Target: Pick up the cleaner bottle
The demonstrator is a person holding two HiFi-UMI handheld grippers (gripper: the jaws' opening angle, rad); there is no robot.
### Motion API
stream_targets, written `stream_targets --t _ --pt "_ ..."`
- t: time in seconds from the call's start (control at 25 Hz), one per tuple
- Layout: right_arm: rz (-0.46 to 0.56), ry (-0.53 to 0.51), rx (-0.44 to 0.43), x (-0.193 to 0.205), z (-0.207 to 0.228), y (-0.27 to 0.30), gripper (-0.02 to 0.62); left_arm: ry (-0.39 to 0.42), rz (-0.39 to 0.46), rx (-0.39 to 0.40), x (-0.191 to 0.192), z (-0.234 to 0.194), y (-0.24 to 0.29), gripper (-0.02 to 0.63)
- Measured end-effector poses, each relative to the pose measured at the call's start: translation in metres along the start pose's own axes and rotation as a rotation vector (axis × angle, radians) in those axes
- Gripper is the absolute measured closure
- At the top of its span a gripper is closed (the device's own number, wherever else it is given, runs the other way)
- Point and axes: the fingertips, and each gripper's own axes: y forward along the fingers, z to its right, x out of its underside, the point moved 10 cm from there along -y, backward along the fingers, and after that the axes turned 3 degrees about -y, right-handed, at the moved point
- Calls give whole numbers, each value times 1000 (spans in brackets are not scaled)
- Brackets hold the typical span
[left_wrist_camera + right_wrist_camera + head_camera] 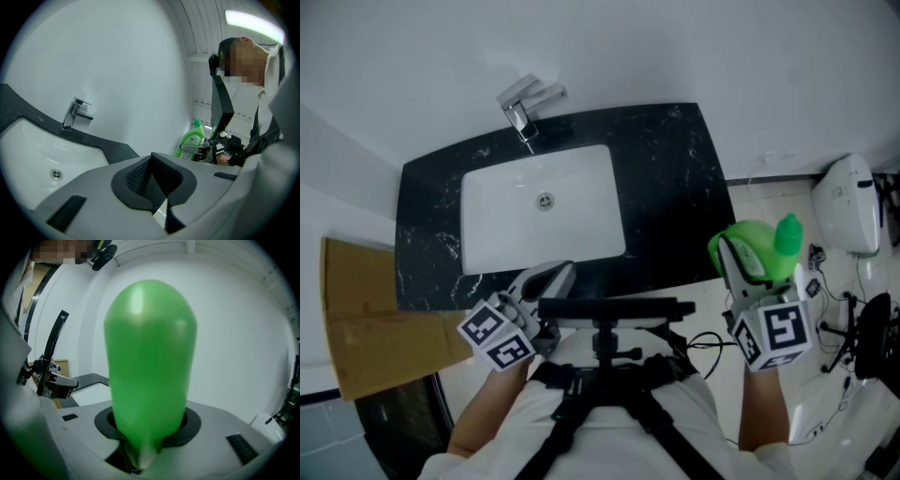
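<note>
Black worktop [675,187] with sink [581,220] lies below. Right hand-held gripper [748,267] is clamped on the green bottle [761,246], in the air beside the worktop. Left hand-held gripper [548,279] has its jaws together, empty. Pickup seems done; next, only hold steady.

Soft, even light fills the head view, so the white wall [722,47] and sink [492,211] read bright and nearly shadowless, while the black counter [675,178] stays dark with a faint sheen. In the left gripper view a strip light [253,23] at the top right burns out to white. Both gripper views bend straight lines and fall to black at the corners, and in the right one the green bottle [150,366] sits too close to the lens, soft-edged, with a pale highlight near its top.
</note>
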Motion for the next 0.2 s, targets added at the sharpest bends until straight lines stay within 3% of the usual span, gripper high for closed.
stream_targets --t 0.2 --pt "3 3 -4 -1 -1 2 435 2 -2 -4 -1 0 -2 606"
